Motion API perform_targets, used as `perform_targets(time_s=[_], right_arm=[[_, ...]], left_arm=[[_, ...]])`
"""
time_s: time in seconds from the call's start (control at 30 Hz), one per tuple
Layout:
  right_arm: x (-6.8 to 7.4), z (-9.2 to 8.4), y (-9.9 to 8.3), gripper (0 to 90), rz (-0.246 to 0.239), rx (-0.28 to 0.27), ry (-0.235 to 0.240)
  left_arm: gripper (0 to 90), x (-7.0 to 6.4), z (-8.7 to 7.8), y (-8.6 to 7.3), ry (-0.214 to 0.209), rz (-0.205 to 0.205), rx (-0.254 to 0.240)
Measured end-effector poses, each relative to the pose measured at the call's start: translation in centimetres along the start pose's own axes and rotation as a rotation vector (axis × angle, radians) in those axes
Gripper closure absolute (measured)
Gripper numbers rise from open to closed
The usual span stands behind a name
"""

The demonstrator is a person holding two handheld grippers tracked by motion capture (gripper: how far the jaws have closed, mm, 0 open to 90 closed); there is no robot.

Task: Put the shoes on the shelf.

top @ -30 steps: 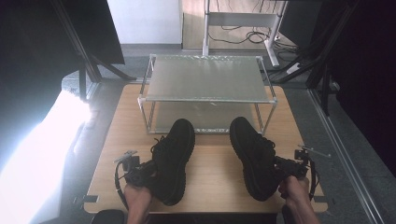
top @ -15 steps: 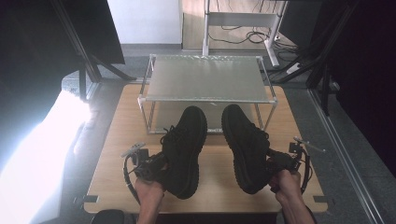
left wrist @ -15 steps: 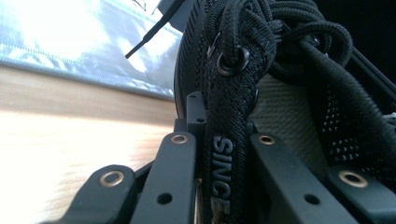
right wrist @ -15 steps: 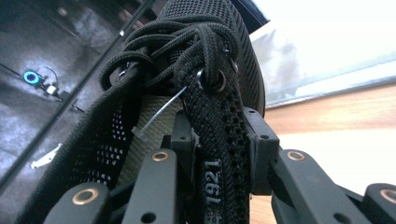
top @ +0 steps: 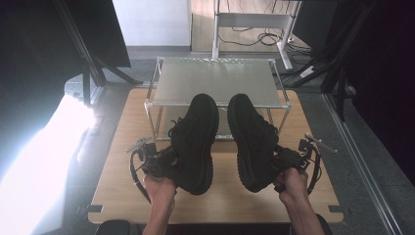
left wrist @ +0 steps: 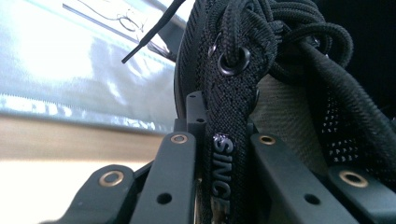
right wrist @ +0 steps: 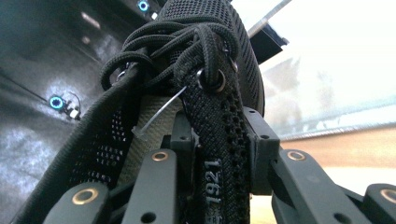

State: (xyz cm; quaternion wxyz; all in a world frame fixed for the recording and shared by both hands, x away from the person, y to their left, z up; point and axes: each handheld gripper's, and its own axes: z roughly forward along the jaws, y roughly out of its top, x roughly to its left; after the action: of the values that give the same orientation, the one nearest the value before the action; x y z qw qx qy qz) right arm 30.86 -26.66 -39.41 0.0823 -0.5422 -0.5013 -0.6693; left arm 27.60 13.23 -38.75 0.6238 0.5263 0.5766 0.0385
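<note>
Shoes first: both black knit sneakers, left shoe (top: 194, 142) and right shoe (top: 252, 139), hang above the wooden table (top: 122, 147), toes toward the wire rack (top: 215, 81), likely bound for it. Left gripper (top: 164, 164) and right gripper (top: 284, 159) each pinch a shoe's collar (left wrist: 224, 154) edge.

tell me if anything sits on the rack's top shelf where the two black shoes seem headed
Nothing visible does. The top shelf lies bare, and the left shoe and right shoe, each clamped at the collar by its gripper's jaws, already have their toes over its front edge.
</note>
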Motion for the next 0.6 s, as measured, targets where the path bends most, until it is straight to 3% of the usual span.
perform_targets(time_s=[0.43, 0.6], right_arm=[[1.8, 2.7, 3.3, 70.4, -0.006, -0.052, 0.005], [2.0, 3.9, 4.5, 70.4, 0.005, -0.065, -0.003]], left_arm=[[84.0, 0.2, 1.9, 4.2, -0.022, -0.06, -0.051], [83.9, 0.3, 3.3, 5.8, -0.032, -0.106, -0.053]])
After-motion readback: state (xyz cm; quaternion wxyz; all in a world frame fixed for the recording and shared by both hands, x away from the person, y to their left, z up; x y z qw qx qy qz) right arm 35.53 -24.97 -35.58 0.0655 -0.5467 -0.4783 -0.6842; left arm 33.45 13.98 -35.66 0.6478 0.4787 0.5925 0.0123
